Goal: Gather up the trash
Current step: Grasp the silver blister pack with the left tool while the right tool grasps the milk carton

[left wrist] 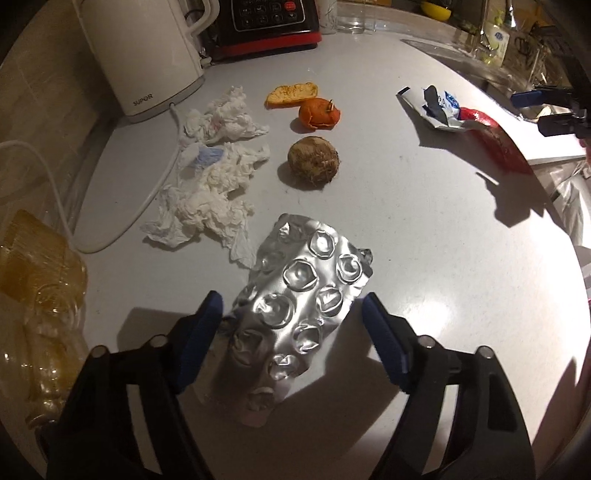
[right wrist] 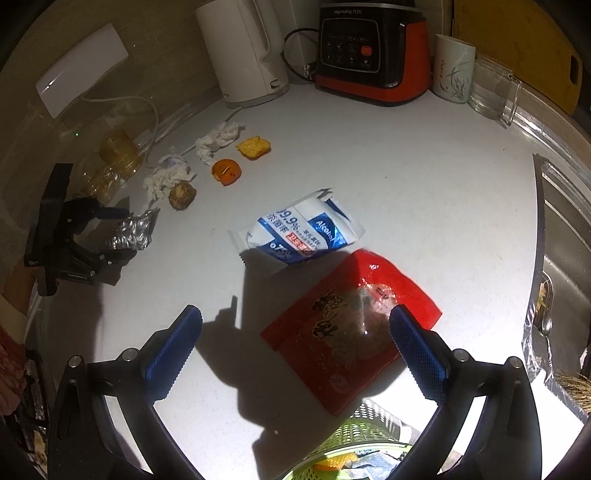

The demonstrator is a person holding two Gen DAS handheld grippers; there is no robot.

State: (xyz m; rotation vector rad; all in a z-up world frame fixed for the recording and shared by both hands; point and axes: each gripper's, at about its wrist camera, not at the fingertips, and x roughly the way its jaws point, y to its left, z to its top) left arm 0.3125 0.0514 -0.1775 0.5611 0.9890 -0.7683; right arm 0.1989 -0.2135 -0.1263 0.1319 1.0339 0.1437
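A crumpled silver blister pack (left wrist: 295, 295) lies flat on the white counter (left wrist: 424, 240). My left gripper (left wrist: 291, 301) is open and straddles it, one blue pad at each side edge. From the right wrist view the left gripper (right wrist: 114, 233) flanks the same blister pack (right wrist: 129, 234). My right gripper (right wrist: 295, 314) is open low over a red snack packet (right wrist: 351, 332), its right pad over the packet's corner. A white and blue alcohol wipe wrapper (right wrist: 299, 232) lies just beyond. Crumpled tissues (left wrist: 218, 173), an orange peel (left wrist: 319, 112), a yellow crust (left wrist: 291, 95) and a brown root (left wrist: 313, 158) lie further back.
A green basket (right wrist: 354, 435) with scraps in it sits under my right gripper. A white kettle (left wrist: 147, 55) with its cord and a red and black blender (left wrist: 273, 22) stand at the back. A clear plastic bottle (left wrist: 40, 295) lies left. The sink (right wrist: 565, 221) is right.
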